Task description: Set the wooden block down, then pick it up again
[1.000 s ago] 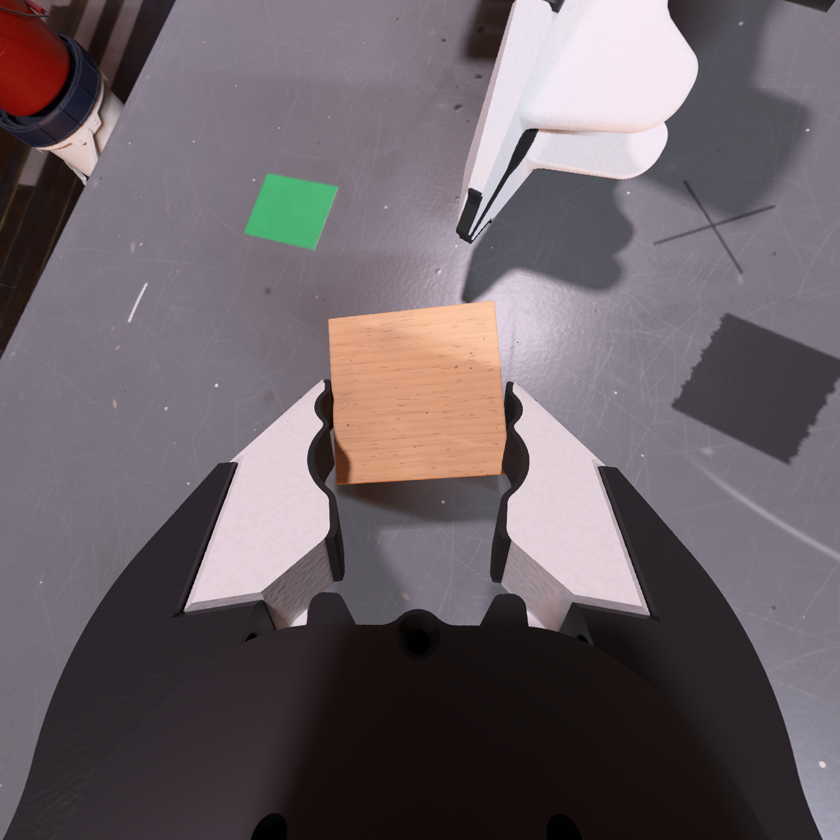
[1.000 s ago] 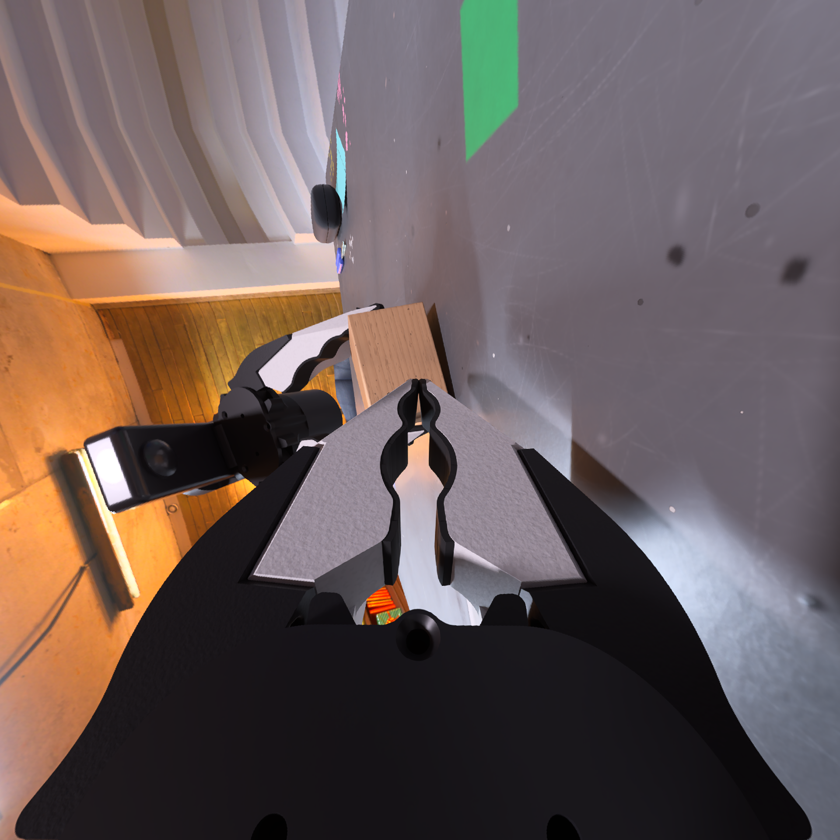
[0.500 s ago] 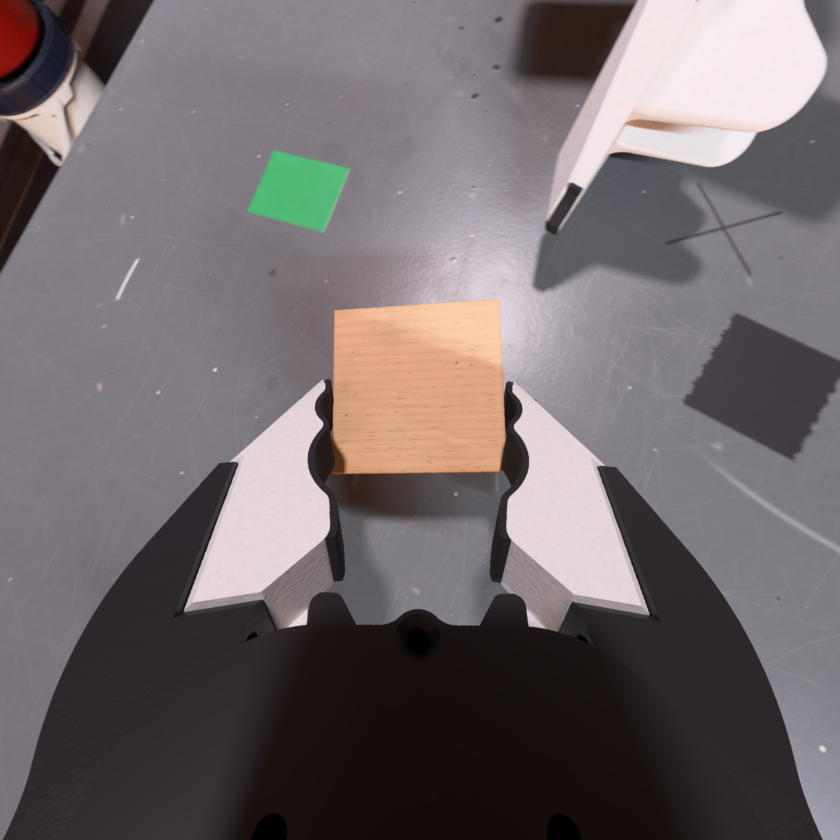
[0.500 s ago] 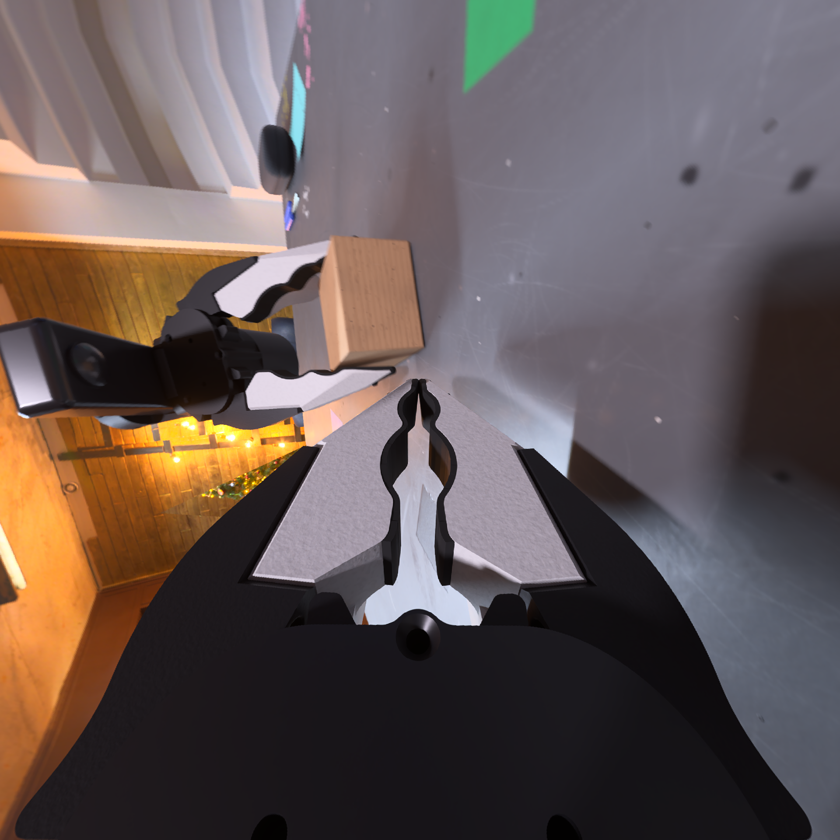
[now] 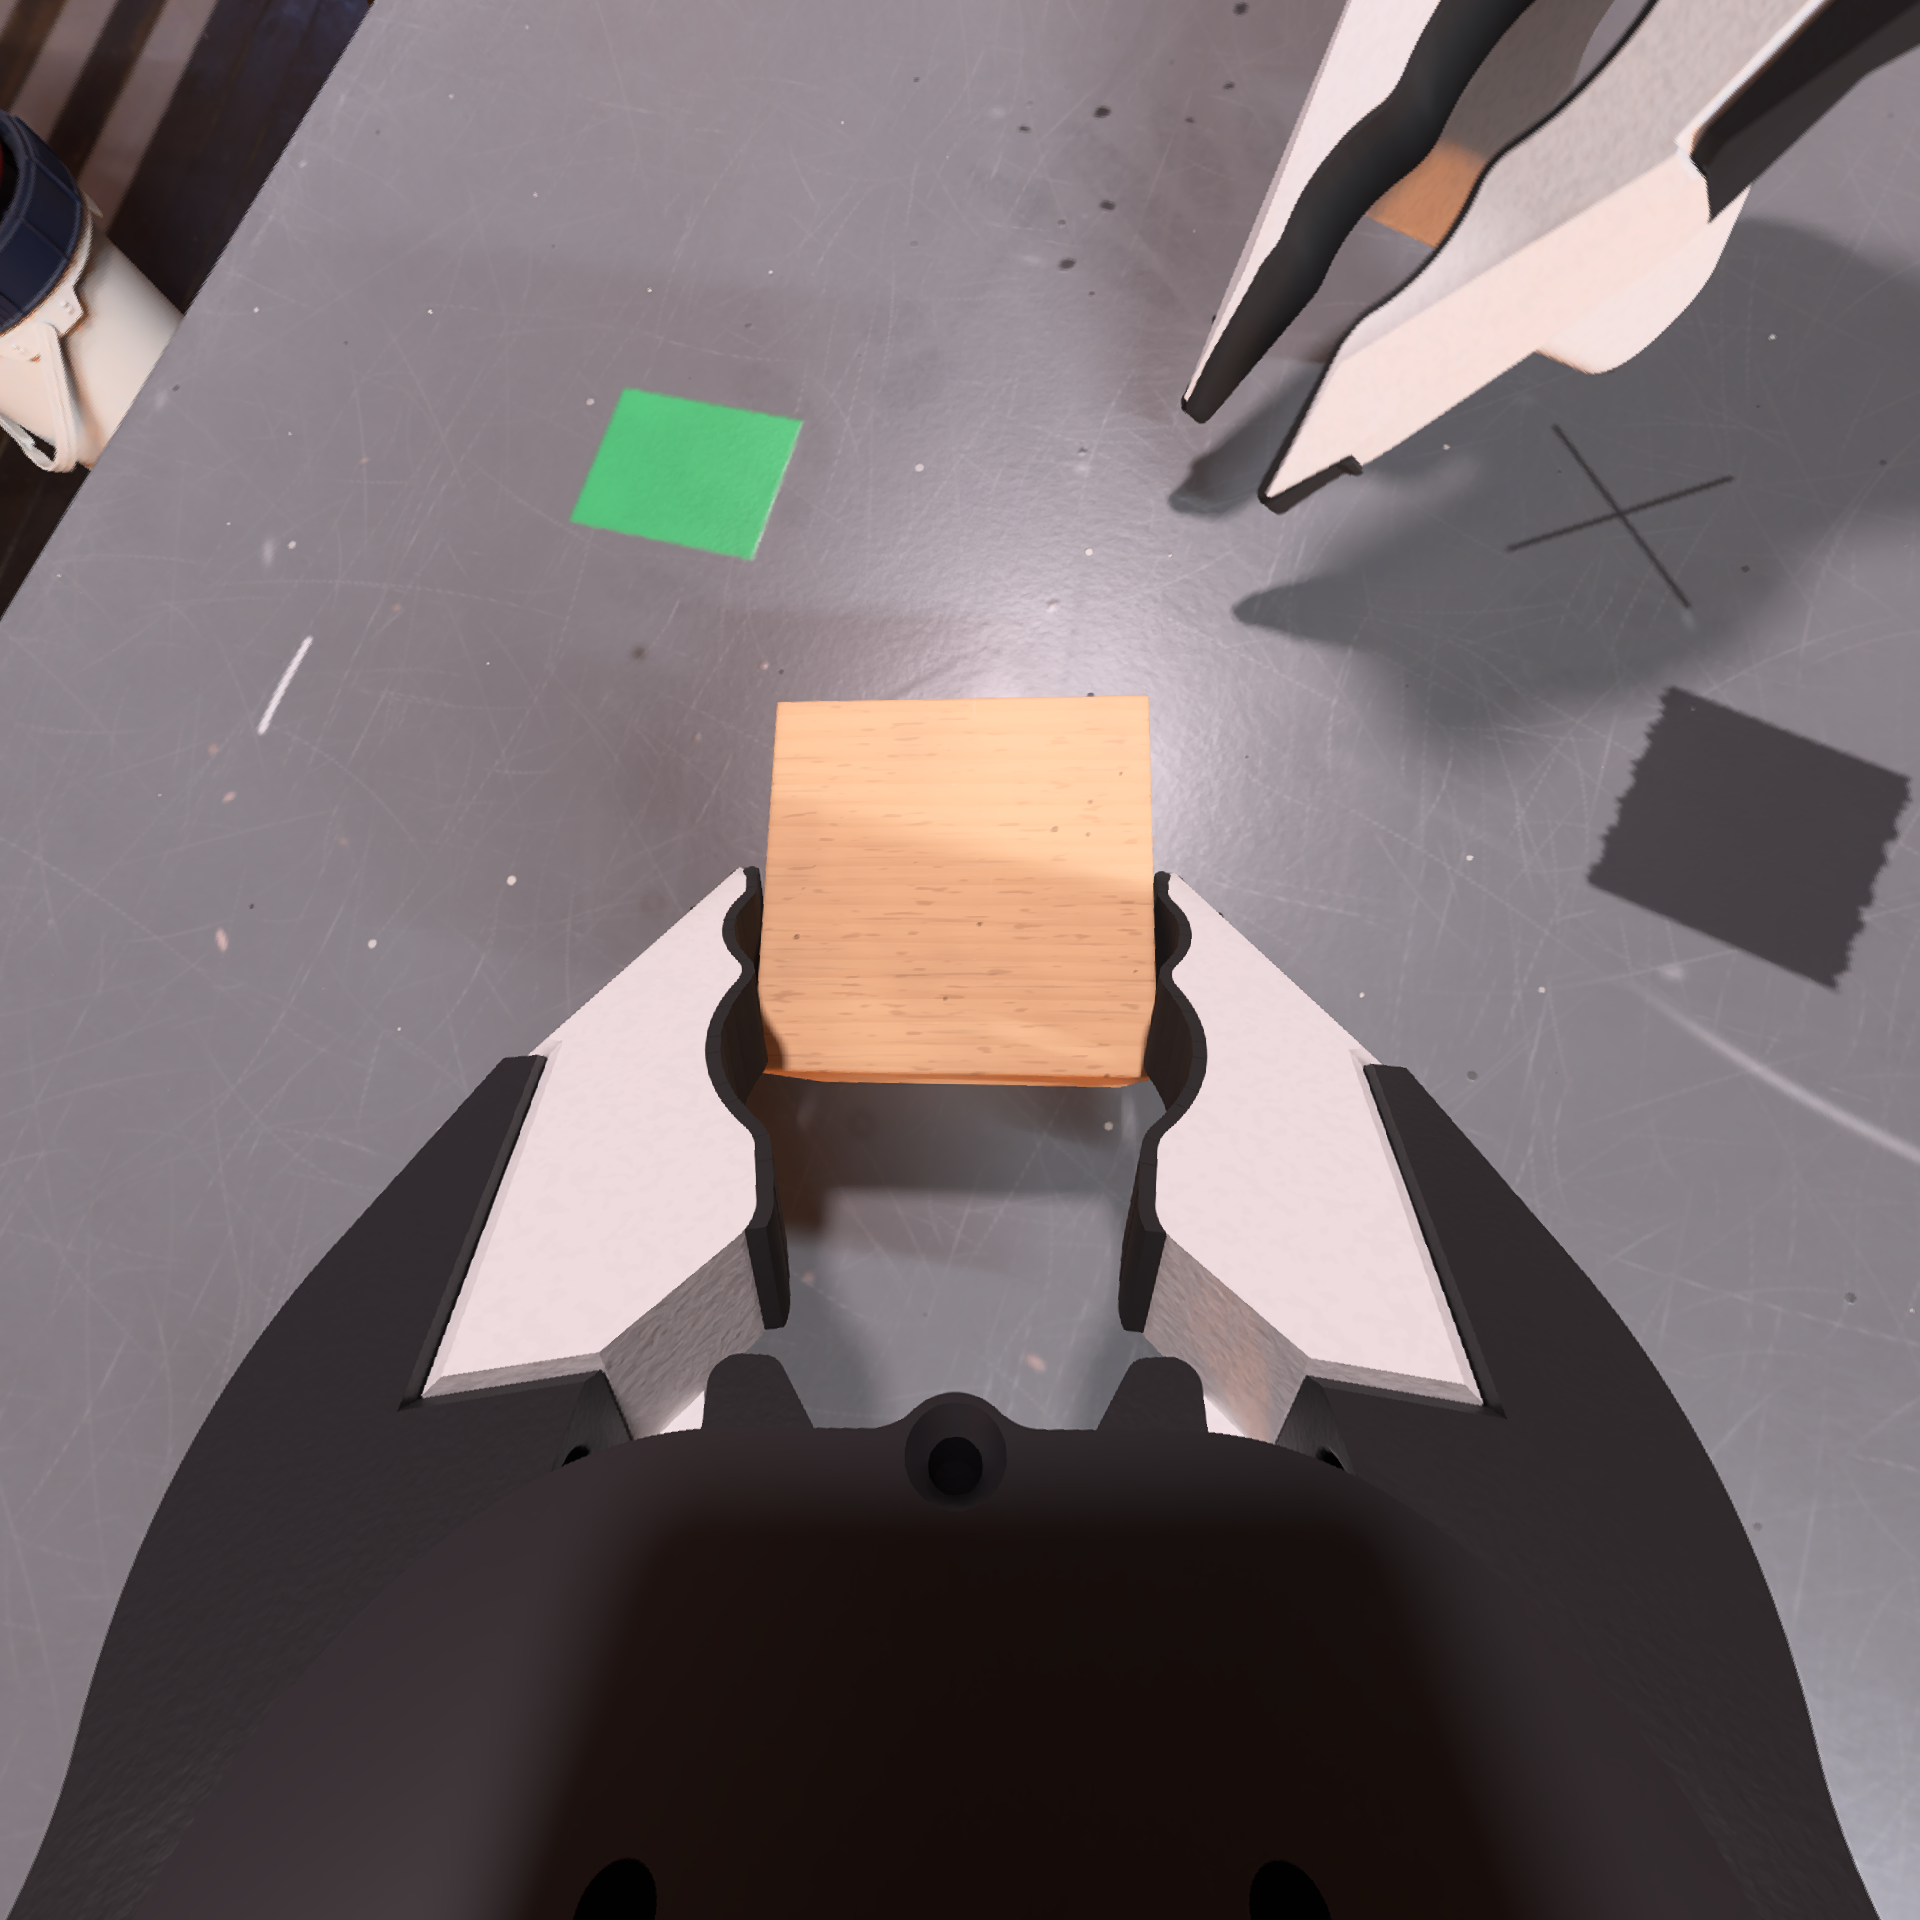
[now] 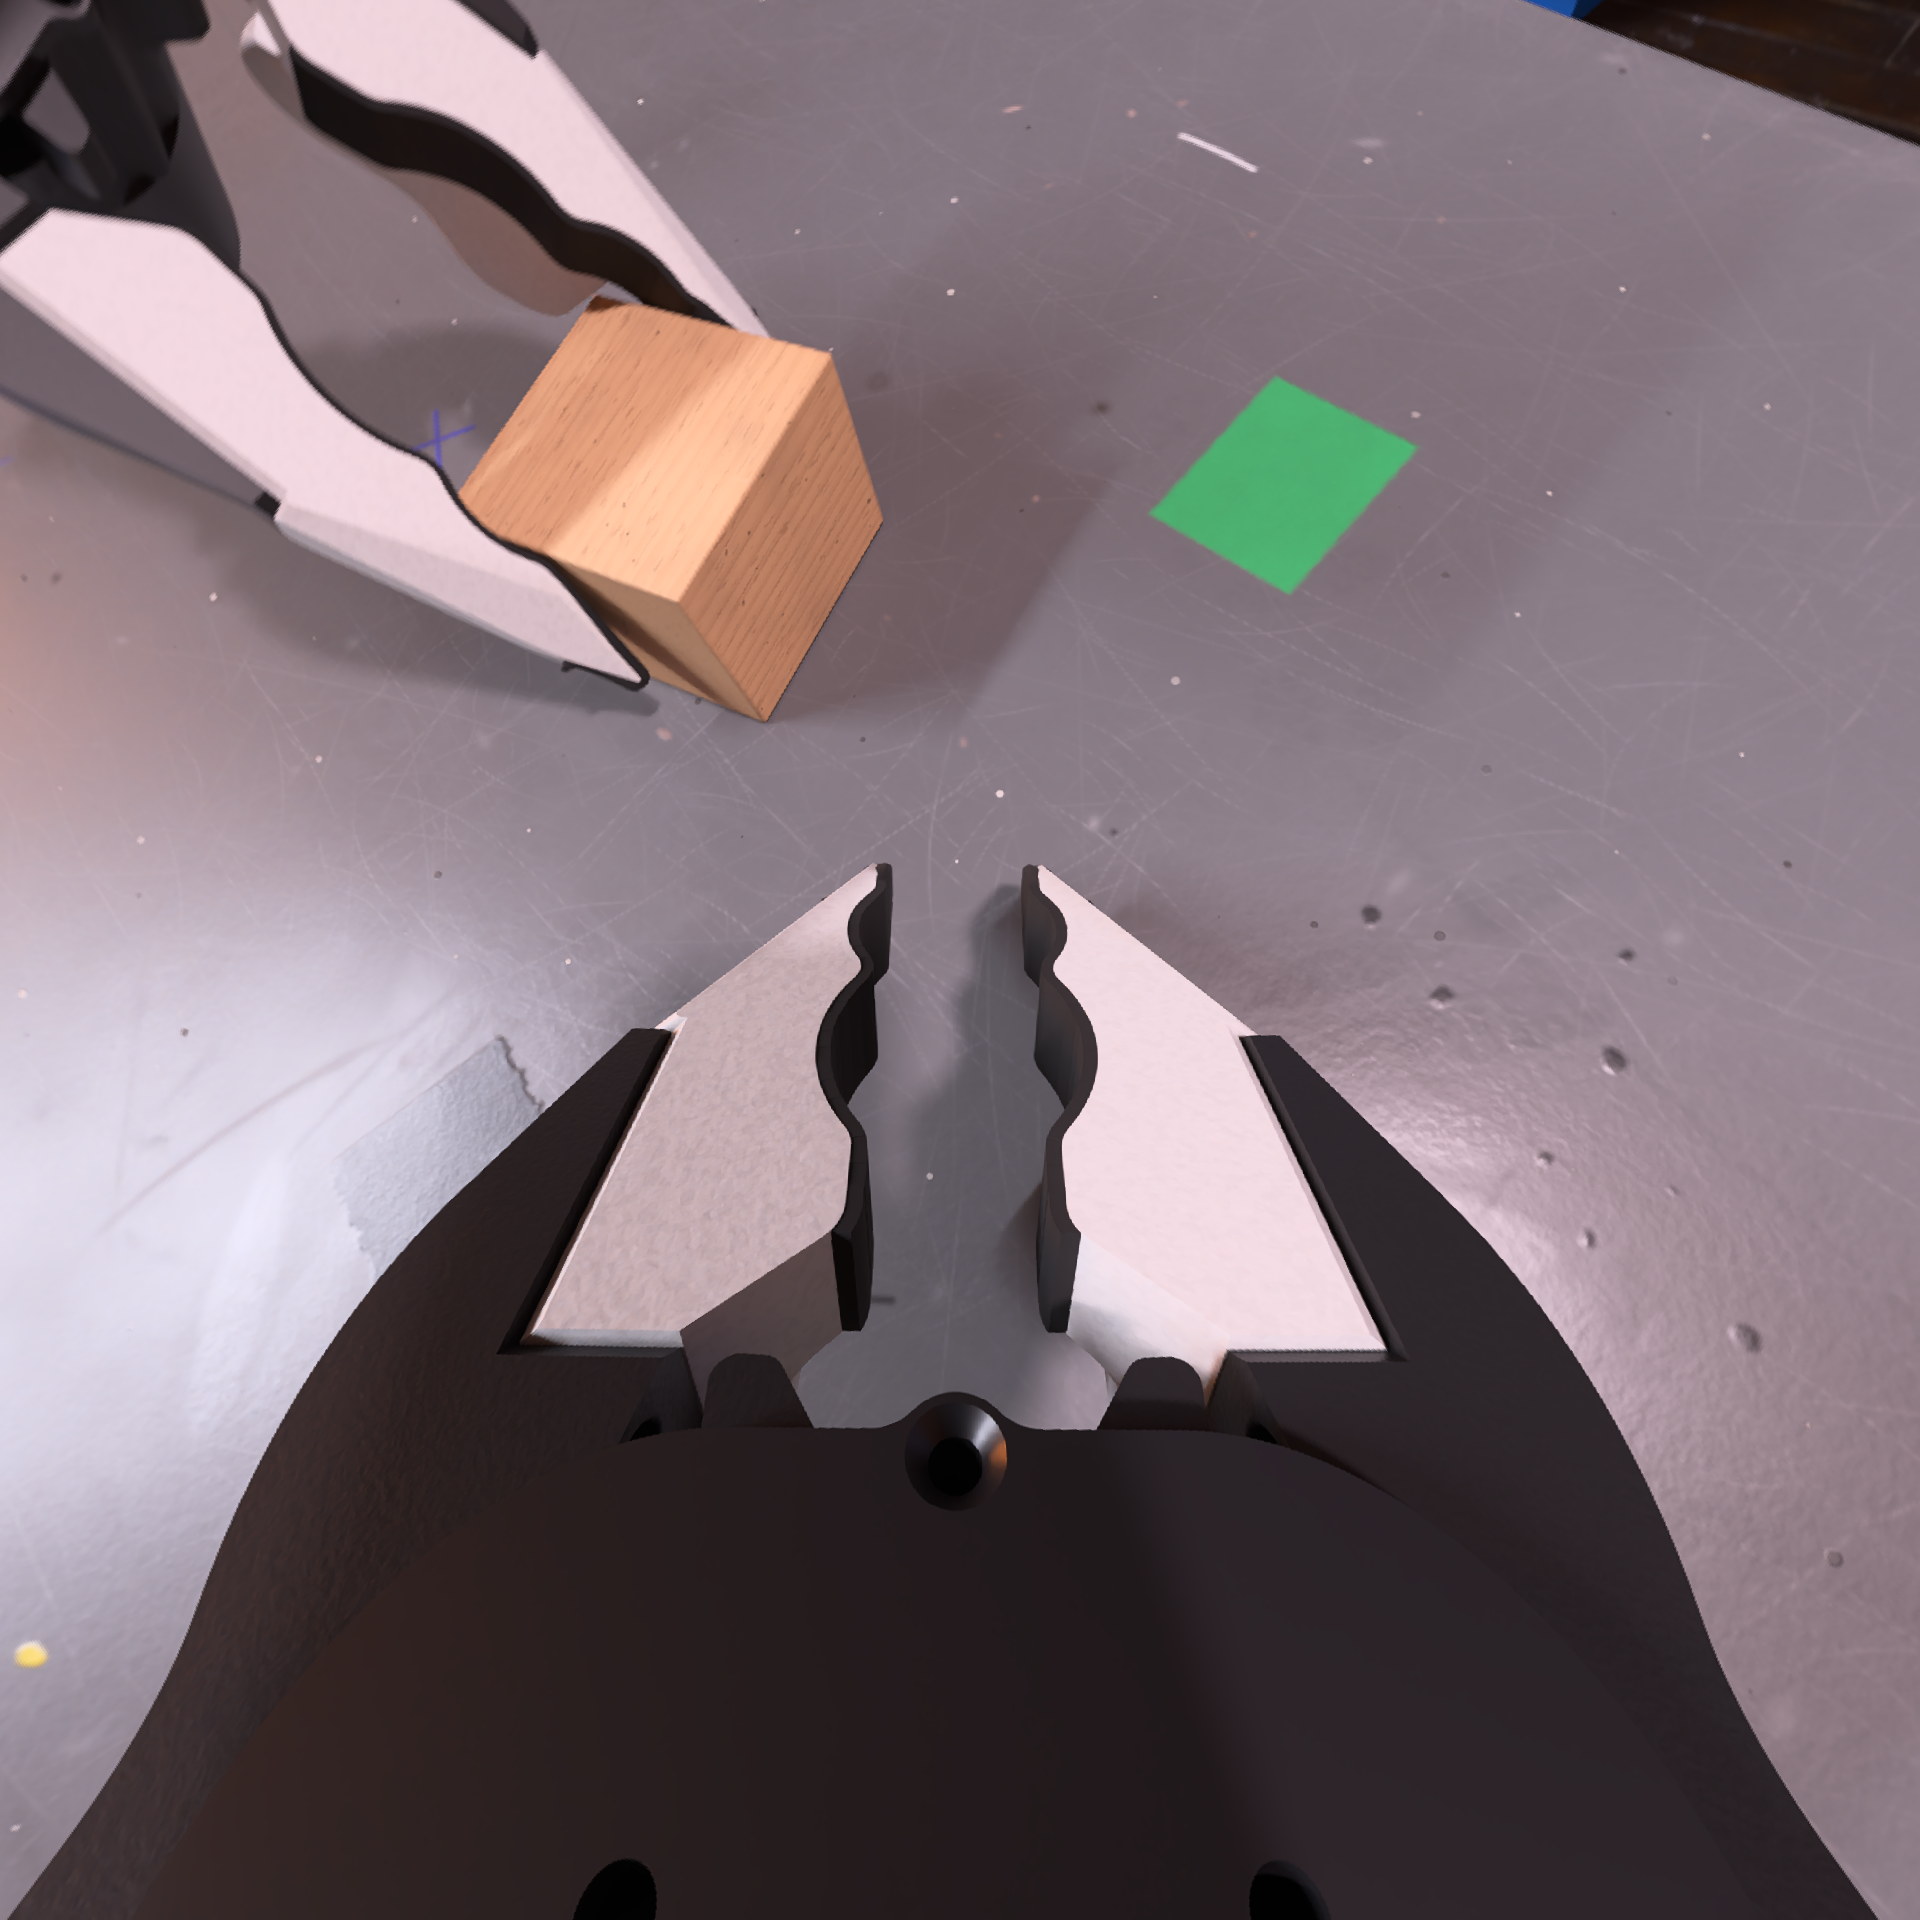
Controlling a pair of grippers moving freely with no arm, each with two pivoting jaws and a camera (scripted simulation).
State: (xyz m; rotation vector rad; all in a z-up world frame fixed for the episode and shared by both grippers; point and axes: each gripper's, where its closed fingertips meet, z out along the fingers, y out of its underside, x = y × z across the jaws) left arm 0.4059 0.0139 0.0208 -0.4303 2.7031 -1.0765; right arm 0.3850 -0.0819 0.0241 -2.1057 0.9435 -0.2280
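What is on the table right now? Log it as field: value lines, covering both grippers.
block: wooden block, clamped between the left gripper's fingers
block height: low edge at or just above the table; contact not clear
left gripper: shut on the block
right gripper: jaws apart, empty, near the block
green square: flat on the table, beyond the block, bare
dark square: flat patch, right of the block
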